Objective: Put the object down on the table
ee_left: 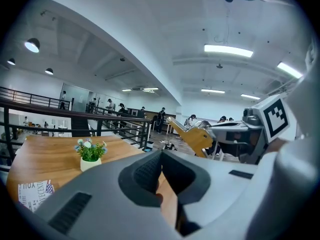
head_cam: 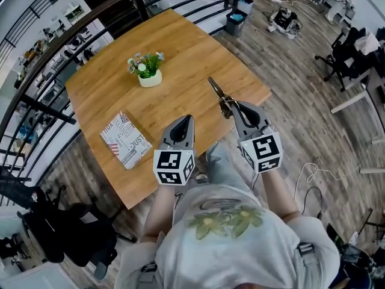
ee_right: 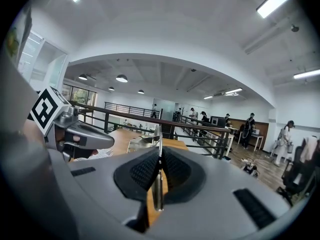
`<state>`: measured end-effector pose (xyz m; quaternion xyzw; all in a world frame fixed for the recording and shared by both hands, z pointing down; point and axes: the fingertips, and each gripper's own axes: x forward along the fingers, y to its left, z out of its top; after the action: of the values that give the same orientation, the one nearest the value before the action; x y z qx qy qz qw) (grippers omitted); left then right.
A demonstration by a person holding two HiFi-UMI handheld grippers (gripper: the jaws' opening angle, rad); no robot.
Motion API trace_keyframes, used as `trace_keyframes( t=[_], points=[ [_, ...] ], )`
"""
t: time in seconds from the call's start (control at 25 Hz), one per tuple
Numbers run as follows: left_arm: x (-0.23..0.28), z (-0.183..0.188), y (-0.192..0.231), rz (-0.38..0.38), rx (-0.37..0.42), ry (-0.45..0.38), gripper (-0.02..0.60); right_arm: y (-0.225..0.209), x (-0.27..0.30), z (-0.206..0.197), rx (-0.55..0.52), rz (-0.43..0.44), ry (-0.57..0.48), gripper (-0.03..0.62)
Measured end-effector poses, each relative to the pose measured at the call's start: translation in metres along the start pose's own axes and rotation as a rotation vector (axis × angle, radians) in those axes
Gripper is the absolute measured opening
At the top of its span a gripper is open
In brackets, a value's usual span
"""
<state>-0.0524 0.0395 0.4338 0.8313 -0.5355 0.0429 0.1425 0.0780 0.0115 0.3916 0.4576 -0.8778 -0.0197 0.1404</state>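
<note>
Wooden table [head_cam: 180, 47] with potted plant [head_cam: 146, 71] and booklet [head_cam: 125, 139]. Scissors [head_cam: 218, 93] clamped in closed right gripper [head_cam: 233, 105], over the table's near edge, blades pointing away. Left gripper [head_cam: 186, 120] closed on nothing, just beside.

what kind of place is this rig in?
Probably an open-plan office or lab mezzanine: a railing runs beside the wooden table, office chairs and loose cables sit around, and people stand further back.

Open-plan office — railing [ee_left: 75, 115], desk chairs [head_cam: 348, 58]
</note>
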Motion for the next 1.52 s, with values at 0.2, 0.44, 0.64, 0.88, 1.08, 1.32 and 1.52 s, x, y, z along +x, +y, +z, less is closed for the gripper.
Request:
trace_keyframes(
  t=[0.2,0.44,0.64,0.88,1.08,1.32,1.52],
  points=[
    [0.016,0.01,0.013,0.004,0.004,-0.007,0.013,-0.009,0.023,0.004,-0.002,0.007,0.0,0.008],
    [0.042,0.023,0.035,0.029,-0.001,-0.01,0.012,-0.026,0.059,0.009,-0.012,0.028,0.005,0.008],
    [0.064,0.03,0.054,0.05,-0.015,-0.007,0.013,-0.038,0.09,0.012,-0.018,0.049,0.011,0.008],
    [0.089,0.037,0.074,0.078,-0.021,0.002,0.014,-0.054,0.126,0.019,-0.039,0.07,0.006,0.008],
    [0.103,0.043,0.088,0.108,-0.028,0.012,0.012,-0.066,0.148,0.024,-0.05,0.09,0.003,0.008],
    [0.112,0.038,0.101,0.149,-0.041,0.036,0.013,-0.078,0.171,0.017,-0.056,0.107,0.013,0.008],
    [0.12,0.036,0.101,0.164,-0.04,0.055,0.013,-0.086,0.184,0.01,-0.042,0.123,0.027,0.008]
  ],
)
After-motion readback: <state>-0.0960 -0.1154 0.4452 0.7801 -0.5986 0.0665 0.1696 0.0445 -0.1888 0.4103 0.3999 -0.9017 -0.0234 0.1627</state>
